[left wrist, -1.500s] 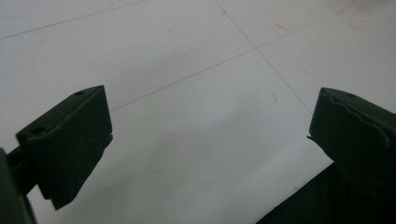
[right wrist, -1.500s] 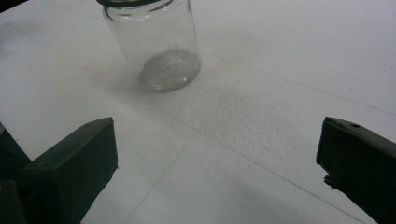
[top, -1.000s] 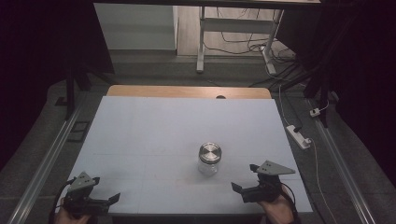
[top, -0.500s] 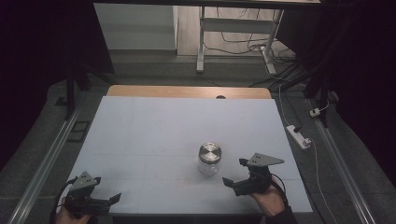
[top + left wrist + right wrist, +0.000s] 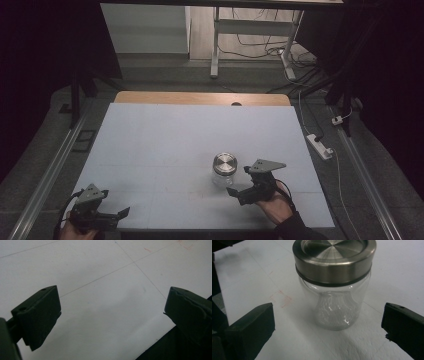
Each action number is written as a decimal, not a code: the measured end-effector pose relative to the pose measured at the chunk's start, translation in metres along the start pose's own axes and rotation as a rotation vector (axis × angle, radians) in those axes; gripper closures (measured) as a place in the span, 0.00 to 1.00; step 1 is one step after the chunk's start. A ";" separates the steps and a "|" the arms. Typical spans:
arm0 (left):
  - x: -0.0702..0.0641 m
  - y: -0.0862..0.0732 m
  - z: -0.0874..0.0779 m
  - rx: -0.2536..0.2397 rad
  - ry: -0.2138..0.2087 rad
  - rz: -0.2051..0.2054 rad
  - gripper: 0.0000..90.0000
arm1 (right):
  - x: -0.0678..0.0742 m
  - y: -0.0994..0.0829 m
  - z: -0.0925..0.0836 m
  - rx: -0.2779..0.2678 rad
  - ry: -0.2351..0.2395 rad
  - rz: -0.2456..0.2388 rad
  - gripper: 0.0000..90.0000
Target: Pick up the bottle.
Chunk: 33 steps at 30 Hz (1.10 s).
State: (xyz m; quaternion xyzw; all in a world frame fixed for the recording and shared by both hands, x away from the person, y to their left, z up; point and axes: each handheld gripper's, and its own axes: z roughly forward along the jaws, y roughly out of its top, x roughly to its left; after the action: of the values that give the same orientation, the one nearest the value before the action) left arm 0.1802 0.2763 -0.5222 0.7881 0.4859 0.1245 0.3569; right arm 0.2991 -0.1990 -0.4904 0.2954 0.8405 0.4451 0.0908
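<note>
Glass jar [image 5: 224, 170] with steel lid [image 5: 334, 255] stands upright near-centre on desk [image 5: 165, 150]; right claw [image 5: 239, 186] just beside it, jaws wide, empty. Left claw [image 5: 112, 216] open, near-left corner. Rigid, slick, breakable: grip body below lid

A rectangular table with a pale blue-white matte top [image 5: 165, 150] is seen from above in the high view. A strip of bare light wood [image 5: 200, 98] is exposed along the far edge, with a small dark mark near its middle. The top is crossed by faint thin lines, seen clearly in the left gripper view, and a small reddish mark [image 5: 283, 298] is seen in the right gripper view. One clear glass jar with a brushed-steel round lid [image 5: 224, 169] is stood upright on the surface, right of centre and toward the near edge. The jar appears empty.
</note>
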 end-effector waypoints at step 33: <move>0.001 0.000 0.000 0.004 -0.010 -0.001 0.02 | -0.003 0.020 0.053 0.056 -0.025 -0.041 0.00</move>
State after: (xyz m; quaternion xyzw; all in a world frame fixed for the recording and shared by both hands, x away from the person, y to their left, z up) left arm 0.1810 0.2767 -0.5225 0.7890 0.4847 0.1194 0.3580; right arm 0.3313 -0.1553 -0.5060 0.2861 0.8572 0.4158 0.1021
